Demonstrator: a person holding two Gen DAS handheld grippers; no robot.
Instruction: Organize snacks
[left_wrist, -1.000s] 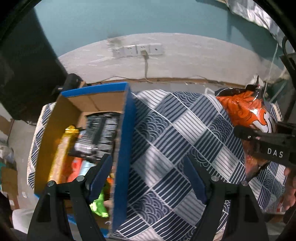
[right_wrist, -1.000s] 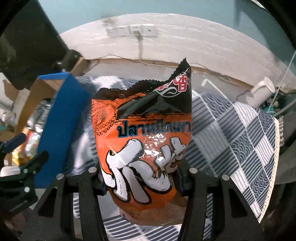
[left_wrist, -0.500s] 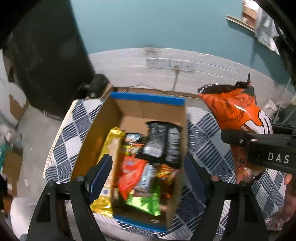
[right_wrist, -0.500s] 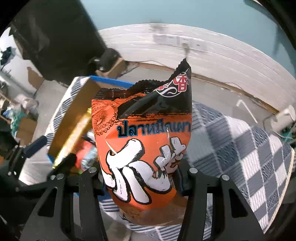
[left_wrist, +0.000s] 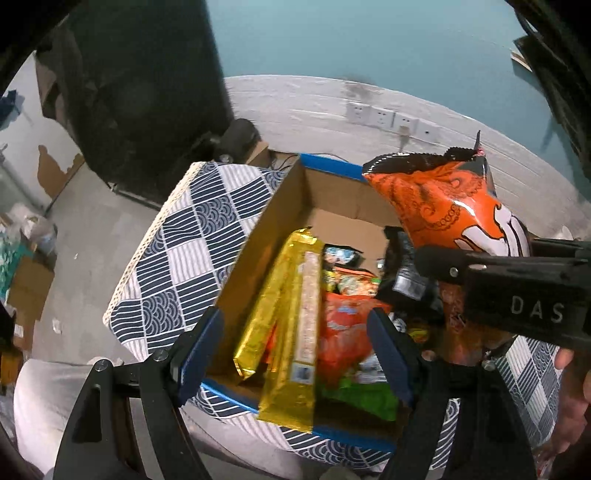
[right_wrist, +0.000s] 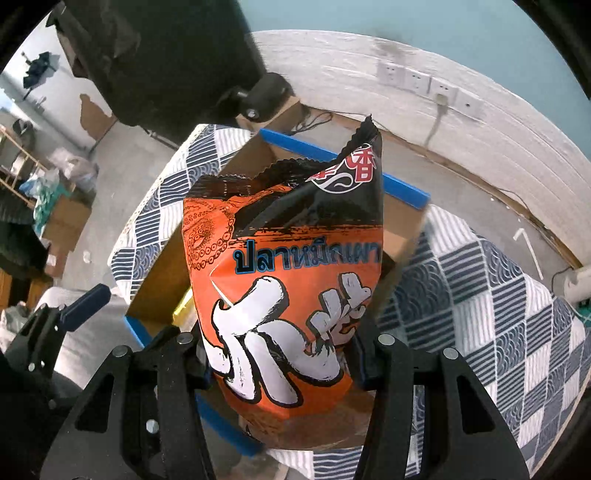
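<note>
The right gripper squeezes the puffy orange snack bag above the brown cardboard box, ready to drop it in, while the left gripper hangs wide open.
</note>
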